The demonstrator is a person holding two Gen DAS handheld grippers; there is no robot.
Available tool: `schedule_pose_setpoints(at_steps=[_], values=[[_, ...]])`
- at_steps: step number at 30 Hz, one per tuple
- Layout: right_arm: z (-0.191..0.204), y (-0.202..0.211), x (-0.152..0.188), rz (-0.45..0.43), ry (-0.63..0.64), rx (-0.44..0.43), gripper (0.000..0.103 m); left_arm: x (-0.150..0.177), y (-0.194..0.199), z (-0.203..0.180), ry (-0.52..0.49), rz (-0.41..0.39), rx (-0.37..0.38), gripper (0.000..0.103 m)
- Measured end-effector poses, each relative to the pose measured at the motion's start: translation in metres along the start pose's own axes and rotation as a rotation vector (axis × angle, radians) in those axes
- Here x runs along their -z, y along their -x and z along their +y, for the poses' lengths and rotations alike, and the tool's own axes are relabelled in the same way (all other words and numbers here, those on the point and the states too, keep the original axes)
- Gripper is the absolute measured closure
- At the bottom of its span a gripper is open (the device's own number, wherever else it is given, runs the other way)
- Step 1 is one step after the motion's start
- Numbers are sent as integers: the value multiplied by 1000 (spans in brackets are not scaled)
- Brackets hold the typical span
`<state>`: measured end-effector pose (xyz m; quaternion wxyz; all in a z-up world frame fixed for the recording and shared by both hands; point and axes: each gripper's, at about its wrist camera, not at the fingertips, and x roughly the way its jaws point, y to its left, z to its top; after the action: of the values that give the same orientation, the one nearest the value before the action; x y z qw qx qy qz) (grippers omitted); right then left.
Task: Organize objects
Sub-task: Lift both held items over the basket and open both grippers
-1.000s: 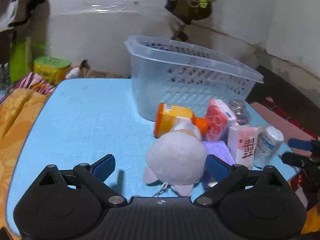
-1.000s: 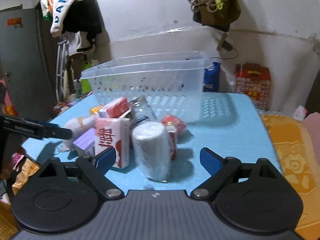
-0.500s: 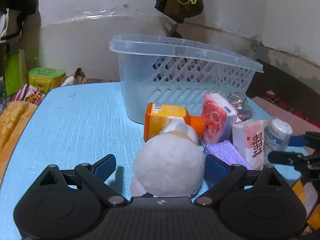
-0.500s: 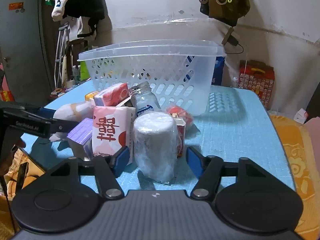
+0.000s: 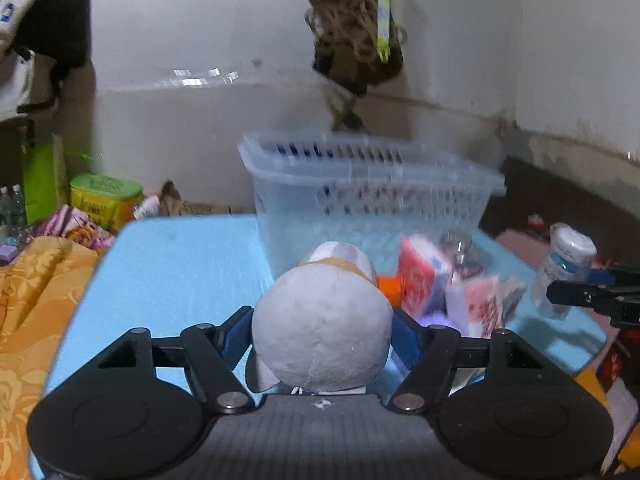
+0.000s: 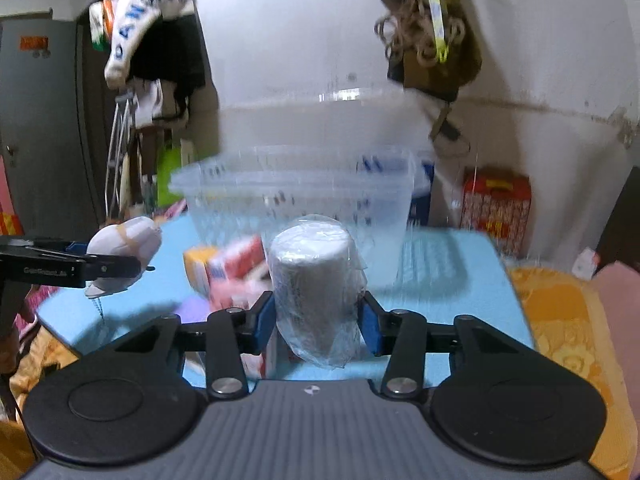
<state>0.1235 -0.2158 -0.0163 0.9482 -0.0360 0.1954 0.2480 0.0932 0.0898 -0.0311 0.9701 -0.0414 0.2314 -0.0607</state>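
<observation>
My left gripper [image 5: 322, 334] is shut on a white plush toy [image 5: 322, 326] and holds it above the blue table [image 5: 176, 264]; the toy also shows in the right wrist view [image 6: 124, 250]. My right gripper [image 6: 318, 322] is shut on a white plastic-wrapped roll [image 6: 316, 280], lifted off the table; it also shows in the left wrist view [image 5: 566, 262]. A clear plastic basket [image 5: 368, 196] stands behind, at the table's far side, also in the right wrist view [image 6: 304, 196]. Red and pink packets [image 5: 424, 280], an orange bottle [image 5: 389, 289] and a purple box lie in front of it.
Orange patterned cloth [image 5: 28, 304] lies left of the table and also right of it in the right wrist view [image 6: 568, 320]. A green-lidded tub [image 5: 106, 196] sits at the far left. A red box [image 6: 496, 204] stands by the wall. Bags hang above.
Both grippers closed on their objects and lifted them: the left took the plush toy, the right took the wrapped roll. Both views are blurred with motion.
</observation>
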Motion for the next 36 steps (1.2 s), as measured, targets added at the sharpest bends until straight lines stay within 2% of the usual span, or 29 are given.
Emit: schedule_pose_setpoints(at_steps=[4,8,9,11,14,17,20,21,22,23,24,26,28,30,31,33,36], values=[[4,4,-39,-96,11,1,55,-30,25,-2,29,-120,-6,29],[-1,-29,-97,-145,-13,-15,55,-86,8,-10,75,-160,36,29],[-2,-38,-107,-160,-1,10,55,-99,2,-10,92,-167,46,29],[-8,-70,-122,-132,5,57,55,-127,-20,-12,106,-191,37,29],[-28,-109,-127,-67,-77,10,55,-148,-62,-7,167,-148,31,29],[-31,-132,-119,-8,-81,-5,55,-145,-93,-3,171,-93,7,28],[-31,-141,-110,25,-62,-12,51,-137,-106,1,163,-65,-13,28],[-31,-140,-109,28,-54,-16,44,-136,-106,4,171,-62,-13,27],[-29,-136,-108,7,-49,-7,25,-134,-106,6,179,-74,-7,17],[-27,-126,-108,-21,-48,7,14,-132,-104,6,180,-91,4,3],[-25,-113,-108,-57,-46,22,0,-131,-100,6,176,-109,6,0],[-22,-88,-107,-116,-63,44,0,-132,-89,1,135,-140,-18,0],[-26,-67,-103,-141,-115,23,0,-129,-76,-5,88,-178,-54,0],[-28,-45,-86,-158,-181,4,0,-120,-63,-9,69,-157,-57,0],[-31,-40,-76,-143,-213,-2,0,-109,-56,-11,75,-120,-24,0],[-35,-33,-52,-58,-279,-11,0,-84,-49,-14,97,-60,26,0],[-41,-33,-19,75,-344,-24,0,-37,-40,-30,29,29,66,0]])
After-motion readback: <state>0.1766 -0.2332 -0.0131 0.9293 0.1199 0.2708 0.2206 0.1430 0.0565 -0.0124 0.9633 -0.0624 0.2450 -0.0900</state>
